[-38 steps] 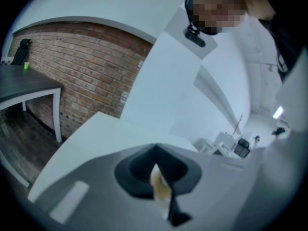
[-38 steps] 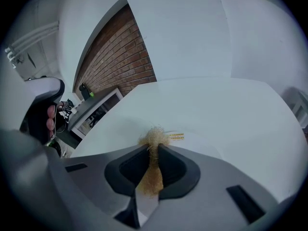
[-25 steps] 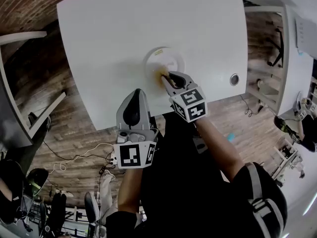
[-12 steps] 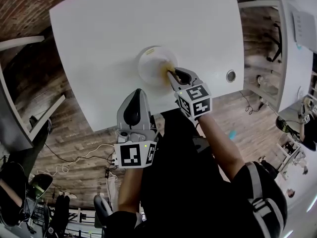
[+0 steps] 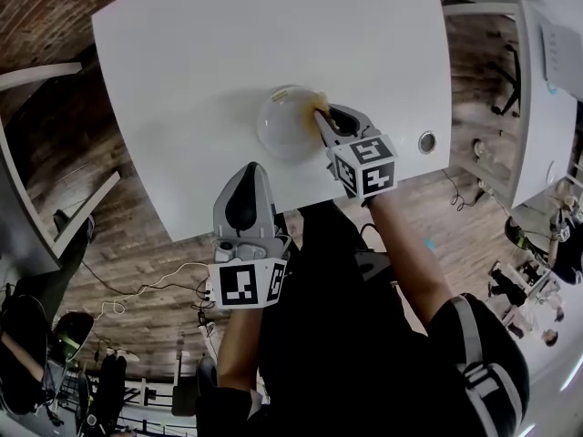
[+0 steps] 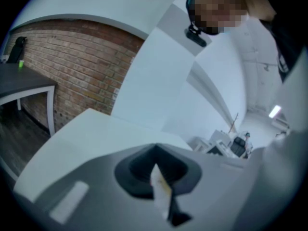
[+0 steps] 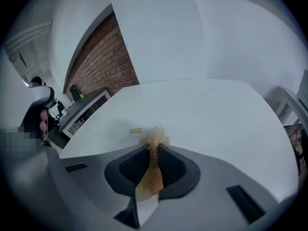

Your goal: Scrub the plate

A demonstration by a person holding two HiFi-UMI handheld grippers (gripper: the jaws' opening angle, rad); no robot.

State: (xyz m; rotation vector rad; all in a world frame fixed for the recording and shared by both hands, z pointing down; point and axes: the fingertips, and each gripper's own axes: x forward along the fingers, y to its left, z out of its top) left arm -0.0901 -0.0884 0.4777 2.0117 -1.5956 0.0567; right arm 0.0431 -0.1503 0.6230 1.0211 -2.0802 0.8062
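Note:
A round white plate [image 5: 278, 126] lies near the front edge of the white table [image 5: 182, 62]; it looks blurred. My right gripper [image 5: 321, 112] is at the plate's right rim, shut on a straw-coloured fibre scrubber [image 7: 155, 138] whose tuft sticks out past the jaws; the same scrubber [image 5: 318, 105] shows yellowish against the rim. I cannot make out the plate in the right gripper view. My left gripper [image 5: 250, 171] hangs below the table's front edge, away from the plate, jaws together and pointing up. In the left gripper view the left gripper [image 6: 156, 165] faces a wall and ceiling.
A round metal grommet [image 5: 426, 142] sits in the table to the right of the right gripper. A small yellow bit [image 7: 135, 130] lies on the table ahead of the scrubber. Wooden floor with cables [image 5: 137, 289] lies below, and another white desk [image 5: 537, 80] stands at right.
My right gripper has slid with the scrubber from the plate's near side round to its right rim. The left gripper has stayed where it was.

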